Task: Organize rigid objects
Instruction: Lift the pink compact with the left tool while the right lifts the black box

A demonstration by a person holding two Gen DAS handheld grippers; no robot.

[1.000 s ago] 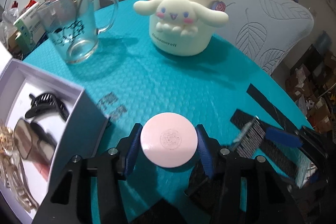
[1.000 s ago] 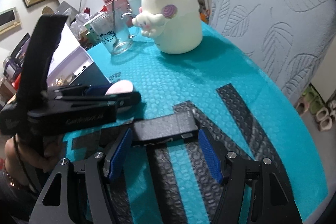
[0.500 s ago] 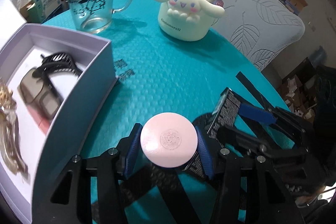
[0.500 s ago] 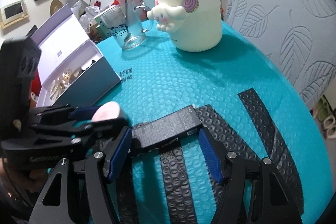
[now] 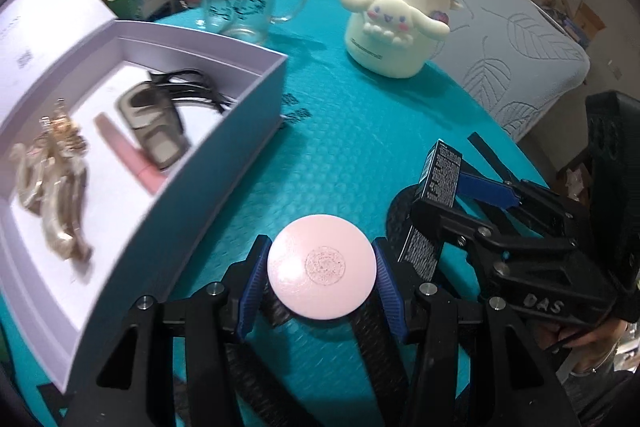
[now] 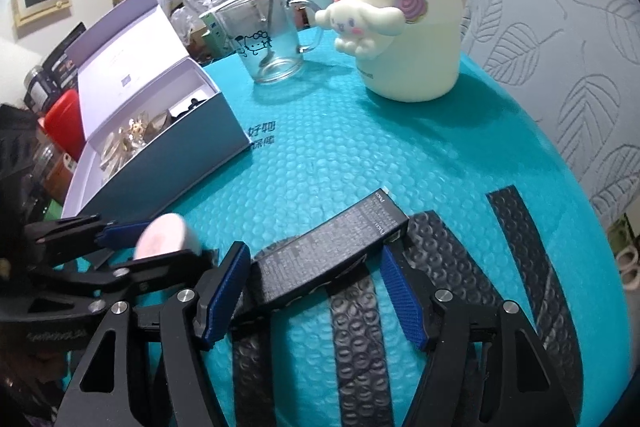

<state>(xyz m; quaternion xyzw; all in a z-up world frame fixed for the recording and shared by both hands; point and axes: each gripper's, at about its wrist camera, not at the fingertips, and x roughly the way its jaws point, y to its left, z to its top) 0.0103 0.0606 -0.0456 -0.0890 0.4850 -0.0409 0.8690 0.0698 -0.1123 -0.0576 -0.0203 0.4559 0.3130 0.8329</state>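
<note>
The flat round pink case (image 5: pixel 322 267) sits between the two blue pads of the left gripper (image 5: pixel 320 255), which is closed on it and squeezes its rim from both sides. The case is round, so it has no long way. Its flat top faces up at the camera. It is held just above the bumpy blue-green mat (image 5: pixel 360 147).

The open pale purple box (image 5: pixel 224 143) lies to the left of this gripper and a bit farther off. Its near wall is the side closest to the case. Inside are a pink tube (image 5: pixel 128 151), dark glasses (image 5: pixel 154 125) and a shiny gold clip (image 5: pixel 56 163). There is bare white floor in the near part of the box. I think the case goes there next, so the left hand must swing left and get over that wall. The left hand is much nearer the box than the right.

The long black cardboard box (image 6: pixel 328 247) lies between the pads of the right gripper (image 6: pixel 312 253). Its long way runs on a slant, from near left to far right, so it sits crooked across the jaws. These jaws have just opened a little. Both pads seem to touch the black box, and it looks lifted off the mat, so I think it is held, but not very tightly.
</note>
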